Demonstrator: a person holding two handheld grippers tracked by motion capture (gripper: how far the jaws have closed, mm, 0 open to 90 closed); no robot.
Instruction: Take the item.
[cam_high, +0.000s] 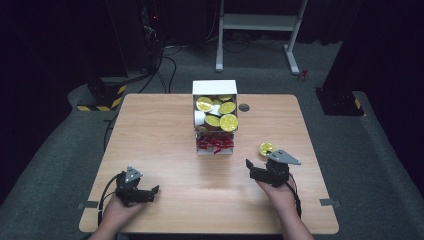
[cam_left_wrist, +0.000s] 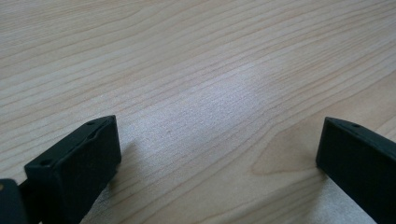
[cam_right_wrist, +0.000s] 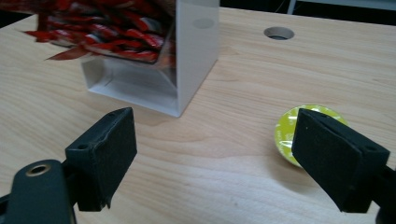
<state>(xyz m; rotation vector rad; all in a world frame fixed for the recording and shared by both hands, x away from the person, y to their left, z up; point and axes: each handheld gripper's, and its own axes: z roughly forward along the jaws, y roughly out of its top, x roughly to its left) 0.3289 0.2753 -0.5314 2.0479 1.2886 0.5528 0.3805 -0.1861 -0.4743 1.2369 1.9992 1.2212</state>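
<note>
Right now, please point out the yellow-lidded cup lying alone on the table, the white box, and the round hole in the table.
yellow-lidded cup (cam_high: 266, 148), high view, lid centre
white box (cam_right_wrist: 198, 51), right gripper view, side wall
round hole (cam_right_wrist: 279, 33), right gripper view, hole centre

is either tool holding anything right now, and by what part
Nothing is held. The right tool stands open, the yellow-lidded cup lying on the table beside one finger. The left tool is open over bare table.

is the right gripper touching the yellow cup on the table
Apart. In the right gripper view the right gripper has open jaws with bare table between them, and the yellow cup lies beyond the right-hand jaw.
</note>
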